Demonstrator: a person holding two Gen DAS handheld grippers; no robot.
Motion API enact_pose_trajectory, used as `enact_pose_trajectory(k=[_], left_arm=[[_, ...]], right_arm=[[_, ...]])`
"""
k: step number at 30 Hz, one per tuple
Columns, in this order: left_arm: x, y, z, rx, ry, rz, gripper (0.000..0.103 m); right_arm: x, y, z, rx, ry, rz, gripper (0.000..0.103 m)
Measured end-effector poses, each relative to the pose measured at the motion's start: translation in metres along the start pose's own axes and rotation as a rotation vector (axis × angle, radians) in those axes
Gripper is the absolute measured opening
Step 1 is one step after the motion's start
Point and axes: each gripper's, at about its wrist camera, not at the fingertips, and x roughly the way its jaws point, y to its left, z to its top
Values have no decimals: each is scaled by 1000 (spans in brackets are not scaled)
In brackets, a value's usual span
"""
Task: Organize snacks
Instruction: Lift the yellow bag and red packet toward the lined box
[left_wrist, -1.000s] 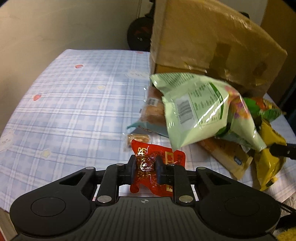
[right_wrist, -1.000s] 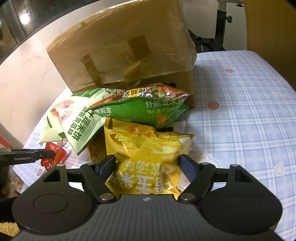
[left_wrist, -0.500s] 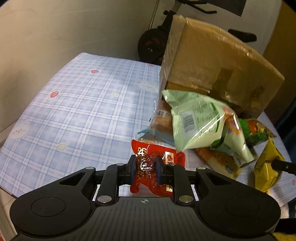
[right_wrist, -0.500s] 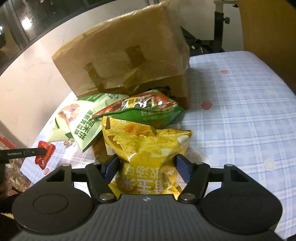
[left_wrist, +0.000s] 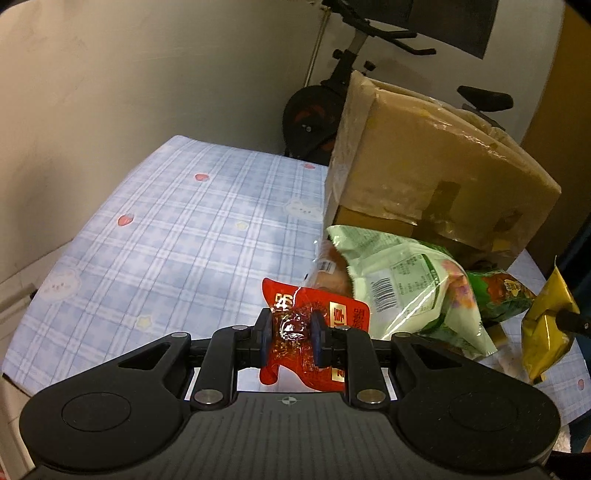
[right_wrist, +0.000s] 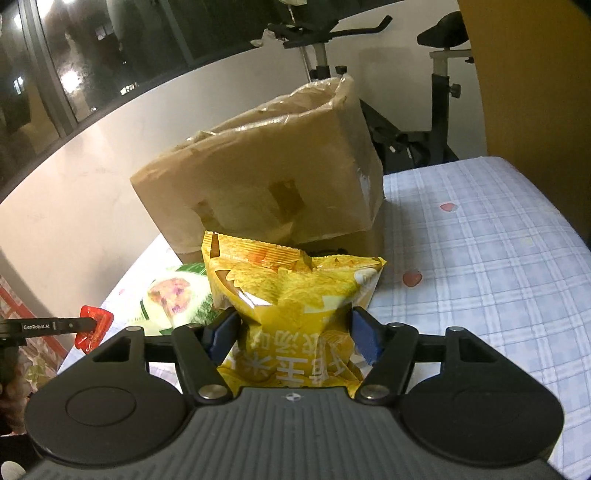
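My left gripper (left_wrist: 291, 332) is shut on a small red snack packet (left_wrist: 317, 314) and holds it above the table. It also shows at the left of the right wrist view (right_wrist: 92, 326). My right gripper (right_wrist: 291, 334) is shut on a yellow chip bag (right_wrist: 291, 291) and holds it up in front of the open cardboard box (right_wrist: 266, 188). The yellow bag shows at the far right of the left wrist view (left_wrist: 546, 332). A pale green bag (left_wrist: 402, 288) and a dark green bag (left_wrist: 498, 291) lie by the box (left_wrist: 436, 173).
The table has a blue checked cloth (left_wrist: 177, 229). A bread packet (left_wrist: 328, 269) lies under the pale green bag. An exercise bike (right_wrist: 424, 110) stands behind the box. A wall (left_wrist: 110, 92) runs along the left.
Both grippers have risen with their packets. The yellow bag has come off the pile and the view now looks over the box rim.
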Motion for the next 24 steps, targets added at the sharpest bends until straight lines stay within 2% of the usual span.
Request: enact_pose_trajectory(k=[5,11,19,22,24], left_arm=[[-10,2,10,-10,-35,-13,22],[-30,-14,45,45,-156,-54,22],[-46,-66,112,161,-370,-149,22],[-35,-87,141,163,-393,-199,22],[-23,-102,156,171,-402,-200,22]], right_arm=[[3,-3,-2,13,10,3,67],[-12,3,19,-10,-72,18,67],[-29,19,88,-92,-257,82,67],[-26,32,117,-166,-336,91,67],[-19,40,134,-214,-383,77,67]])
